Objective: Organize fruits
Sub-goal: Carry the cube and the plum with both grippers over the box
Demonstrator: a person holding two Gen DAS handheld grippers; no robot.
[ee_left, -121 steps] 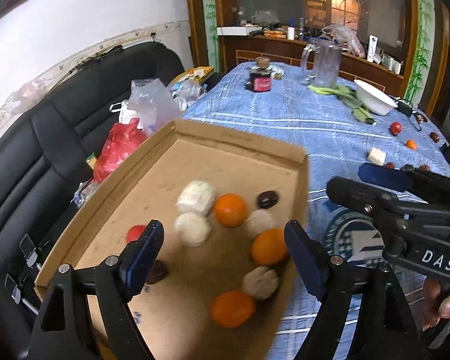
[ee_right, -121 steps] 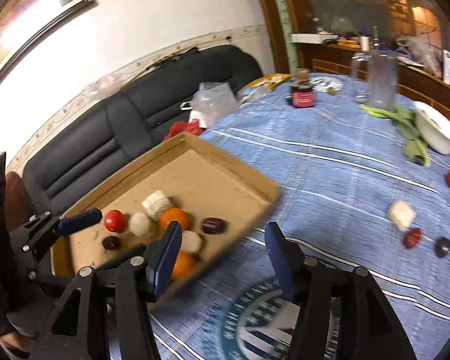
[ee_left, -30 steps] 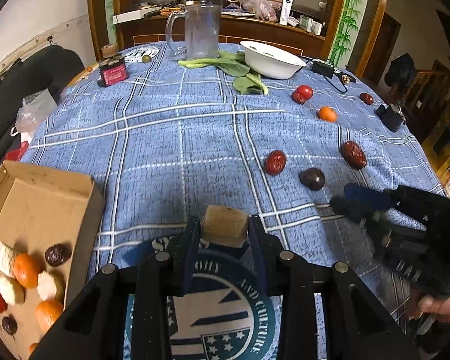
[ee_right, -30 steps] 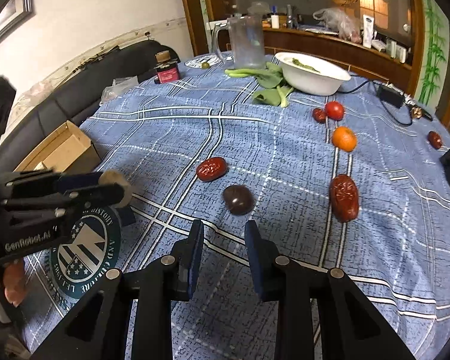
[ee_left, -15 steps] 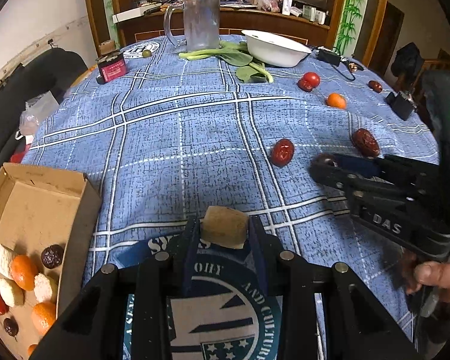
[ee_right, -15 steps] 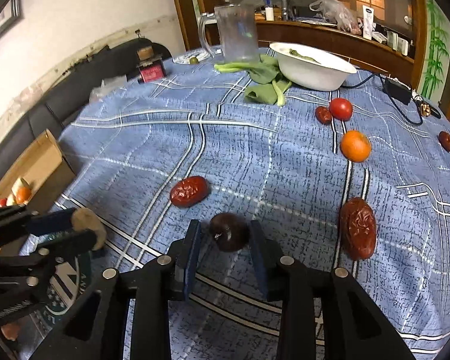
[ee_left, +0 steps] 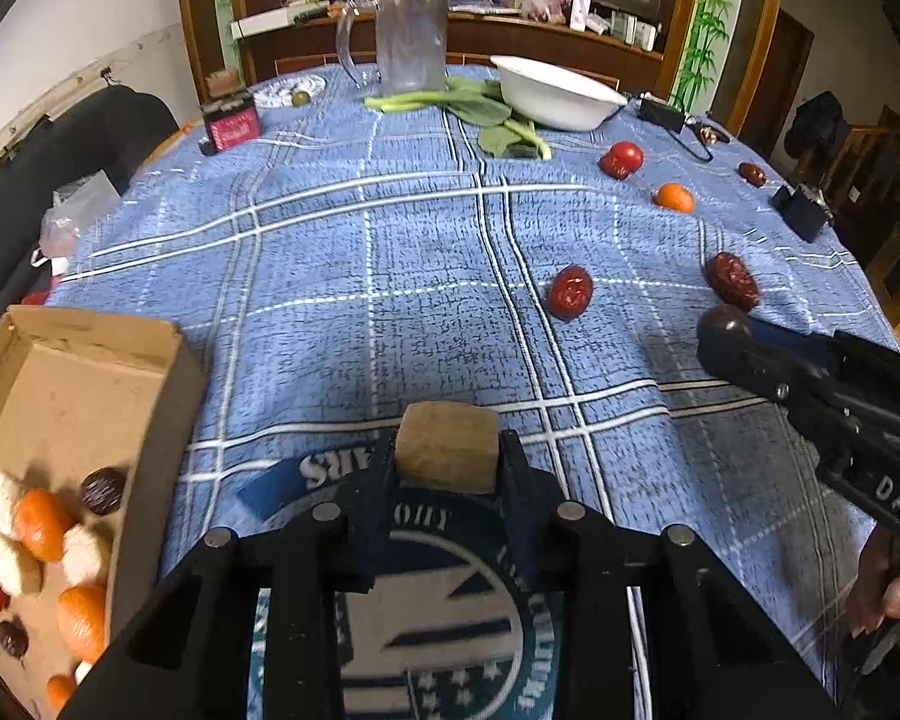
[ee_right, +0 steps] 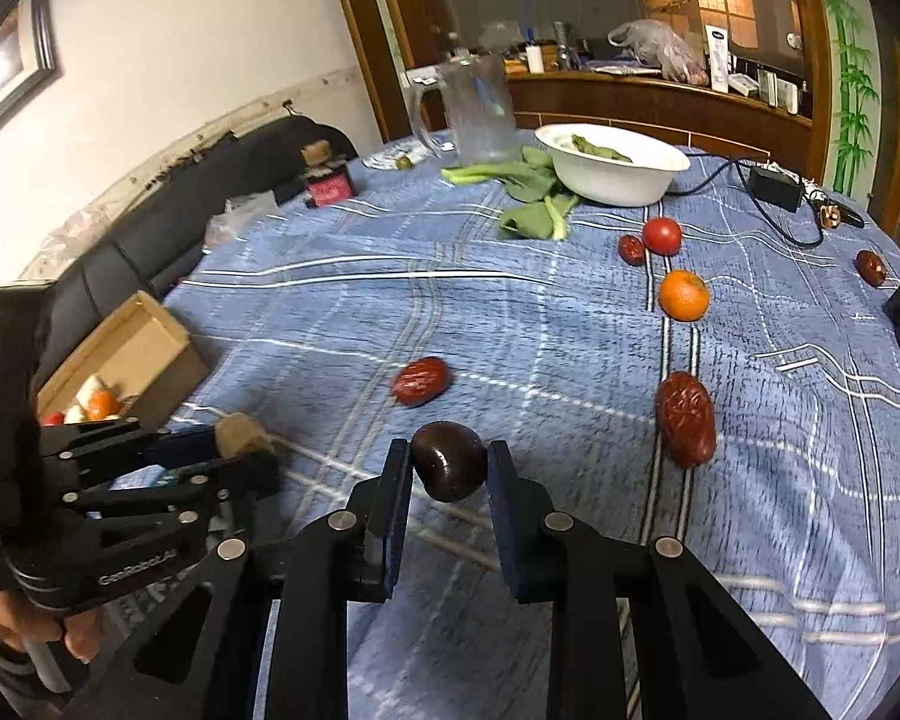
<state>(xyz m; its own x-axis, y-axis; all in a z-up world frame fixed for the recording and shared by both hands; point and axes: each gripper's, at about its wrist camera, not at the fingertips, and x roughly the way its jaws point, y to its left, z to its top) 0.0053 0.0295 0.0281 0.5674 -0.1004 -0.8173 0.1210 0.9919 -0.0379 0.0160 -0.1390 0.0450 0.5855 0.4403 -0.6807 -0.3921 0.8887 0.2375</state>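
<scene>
My left gripper [ee_left: 447, 457] is closing its jaws on a tan, cube-like chunk [ee_left: 447, 441] and holds it above the blue checked tablecloth. My right gripper [ee_right: 449, 471] is closing on a dark round fruit [ee_right: 450, 462], and the pads touch both its sides. At the left stands a cardboard box [ee_left: 90, 360] with oranges, white pieces, dark fruits and a tomato. Two red dates [ee_left: 569, 292] [ee_left: 732, 282], an orange [ee_left: 674, 197] and a tomato [ee_left: 624, 156] lie loose on the cloth. The left gripper [ee_right: 240, 444] also shows in the right wrist view.
A white bowl [ee_left: 555, 97], leafy greens [ee_left: 486, 114], a glass pitcher [ee_left: 411, 39] and a small jar [ee_left: 229, 123] stand at the far side. A black adapter [ee_left: 801, 213] lies near the right edge. A black sofa [ee_right: 168, 222] runs along the left.
My right gripper moved up to the dark round fruit and closed its jaws around it. The left gripper kept the tan chunk and stayed in place.
</scene>
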